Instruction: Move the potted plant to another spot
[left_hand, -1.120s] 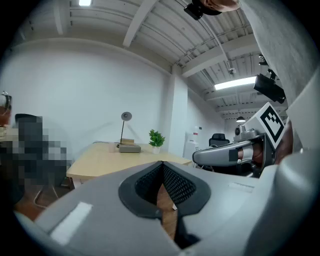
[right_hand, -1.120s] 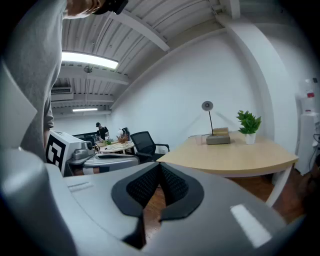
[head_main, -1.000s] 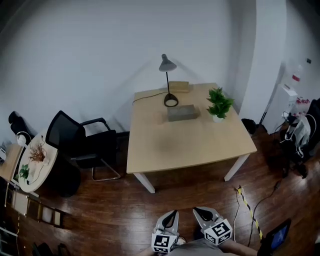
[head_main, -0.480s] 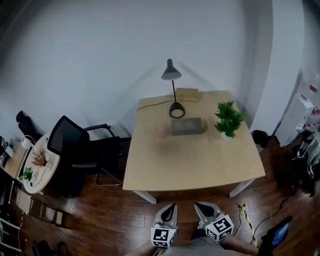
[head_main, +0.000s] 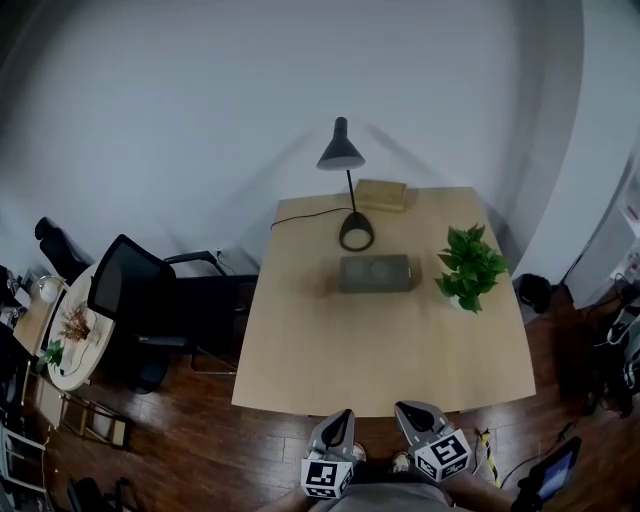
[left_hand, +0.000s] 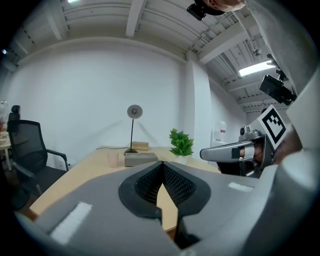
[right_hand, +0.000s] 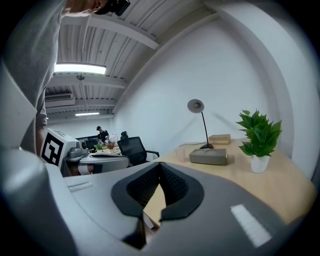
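A small green potted plant (head_main: 470, 268) in a white pot stands near the right edge of a light wooden table (head_main: 380, 350); it also shows in the left gripper view (left_hand: 180, 143) and the right gripper view (right_hand: 258, 136). Both grippers hang side by side just short of the table's near edge, far from the plant. My left gripper (head_main: 343, 415) is shut and holds nothing, its jaws meeting at the tips (left_hand: 161, 163). My right gripper (head_main: 405, 408) is likewise shut and empty (right_hand: 160, 163).
On the table's far half stand a black desk lamp (head_main: 347, 190), a grey box (head_main: 375, 273) and a flat tan box (head_main: 381, 194). A black office chair (head_main: 150, 305) sits left of the table. A small round side table (head_main: 62, 335) is at far left. Cables lie on the floor at right.
Both grippers and the camera have come forward toward the table, whose near edge now lies right in front of the jaws. Both grippers stayed shut.
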